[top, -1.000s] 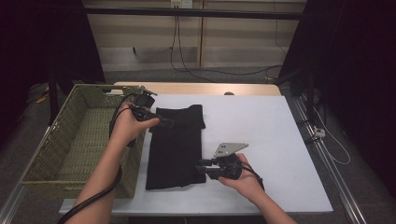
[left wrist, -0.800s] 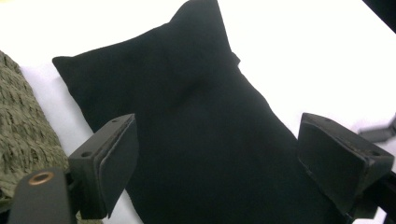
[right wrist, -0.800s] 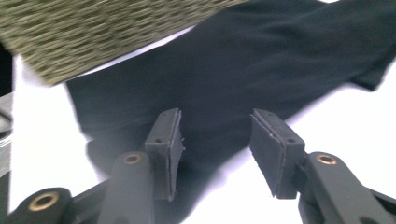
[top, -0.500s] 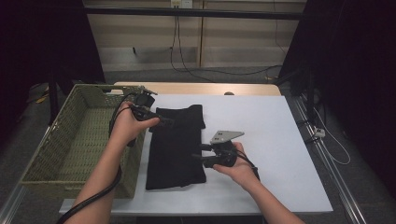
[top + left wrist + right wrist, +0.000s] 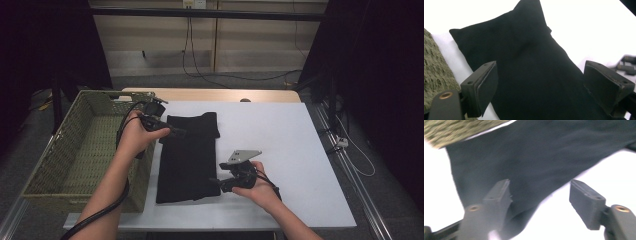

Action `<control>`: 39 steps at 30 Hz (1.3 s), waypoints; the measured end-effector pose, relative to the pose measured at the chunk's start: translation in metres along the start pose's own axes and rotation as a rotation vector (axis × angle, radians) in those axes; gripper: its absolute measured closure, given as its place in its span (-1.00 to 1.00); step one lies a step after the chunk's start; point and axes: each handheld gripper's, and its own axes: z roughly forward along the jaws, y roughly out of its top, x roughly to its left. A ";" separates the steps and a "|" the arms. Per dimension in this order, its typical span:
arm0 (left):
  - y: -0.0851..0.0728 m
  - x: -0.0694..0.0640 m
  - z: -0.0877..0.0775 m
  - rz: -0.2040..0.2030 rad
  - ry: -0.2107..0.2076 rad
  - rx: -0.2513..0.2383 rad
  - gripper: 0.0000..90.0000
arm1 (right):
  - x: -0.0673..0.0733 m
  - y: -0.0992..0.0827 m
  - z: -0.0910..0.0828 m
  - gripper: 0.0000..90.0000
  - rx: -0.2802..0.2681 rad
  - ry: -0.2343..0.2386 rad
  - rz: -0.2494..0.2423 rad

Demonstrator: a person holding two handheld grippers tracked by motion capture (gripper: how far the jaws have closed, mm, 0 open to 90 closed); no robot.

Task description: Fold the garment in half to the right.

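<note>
Now both grippers spread: right gripper jaws just opening off black cloth; regrip its near-right corner squarely.

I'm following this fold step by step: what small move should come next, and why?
Probably draw the right gripper clear: its jaws have just been opening with nothing clamped, and the black garment lies folded flat beside the basket. The left gripper hovers open.

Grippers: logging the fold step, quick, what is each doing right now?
Left gripper: open over the black cloth.
Right gripper: jaws just opening, nothing gripped.
</note>
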 end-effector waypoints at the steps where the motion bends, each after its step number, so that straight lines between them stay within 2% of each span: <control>1: 0.000 0.000 0.000 -0.001 -0.002 0.000 -0.70 | -0.002 0.002 0.001 -0.37 -0.013 -0.009 0.010; 3: 0.000 0.001 0.001 0.002 -0.003 0.006 -0.70 | -0.006 0.012 0.003 -0.37 -0.035 -0.011 0.013; 7: 0.001 0.001 0.001 -0.003 -0.005 -0.004 -0.70 | -0.015 0.028 0.016 -0.44 -0.021 -0.048 0.008; 10: 0.002 0.000 0.001 0.013 -0.010 0.002 -0.70 | -0.030 0.035 0.024 -0.45 -0.025 -0.073 0.046; 13: 0.002 0.004 0.002 0.002 -0.009 0.005 -0.70 | -0.042 0.043 0.032 -0.44 -0.037 -0.102 0.073; 15: 0.002 0.006 0.002 -0.004 -0.002 0.009 -0.70 | -0.050 0.048 0.036 -0.44 -0.057 -0.130 0.073; 17: 0.002 0.008 0.001 -0.001 -0.004 0.009 -0.70 | -0.057 0.054 0.042 -0.44 -0.066 -0.130 0.090; 19: 0.001 0.009 0.001 -0.014 -0.005 0.006 -0.70 | -0.064 0.060 0.048 -0.46 -0.071 -0.150 0.098; 22: 0.002 0.012 -0.001 -0.016 -0.005 0.007 -0.70 | -0.072 0.068 0.058 -0.42 -0.059 -0.170 0.111; 23: 0.002 0.012 -0.001 -0.021 -0.005 0.006 -0.70 | -0.074 0.070 0.062 -0.42 -0.061 -0.178 0.096; 25: 0.003 0.013 -0.003 -0.028 -0.001 0.002 -0.70 | -0.079 0.074 0.069 -0.38 -0.072 -0.183 0.102; 27: 0.004 0.015 -0.005 -0.021 -0.001 0.008 -0.70 | -0.083 0.080 0.076 -0.37 -0.058 -0.175 0.118; 28: 0.004 0.016 -0.006 -0.016 -0.002 0.005 -0.70 | -0.085 0.082 0.080 -0.36 -0.063 -0.178 0.102; 29: 0.005 0.016 -0.007 -0.029 -0.002 -0.001 -0.70 | -0.086 0.084 0.084 -0.36 -0.069 -0.194 0.098; 32: 0.007 0.018 -0.010 -0.022 -0.001 -0.001 -0.70 | -0.092 0.091 0.098 -0.36 -0.050 -0.201 0.095; 33: 0.007 0.018 -0.010 -0.031 0.000 -0.003 -0.70 | -0.094 0.093 0.104 -0.42 -0.019 -0.213 0.090; 37: 0.008 0.019 -0.009 -0.031 0.003 -0.005 -0.70 | -0.103 0.092 0.120 -0.48 0.020 -0.243 0.128; 38: 0.008 0.019 -0.009 -0.042 -0.005 -0.001 -0.70 | -0.106 0.090 0.124 -0.49 0.034 -0.239 0.139; 39: 0.008 0.020 -0.009 -0.043 -0.001 0.001 -0.70 | -0.108 0.088 0.127 -0.55 0.056 -0.264 0.138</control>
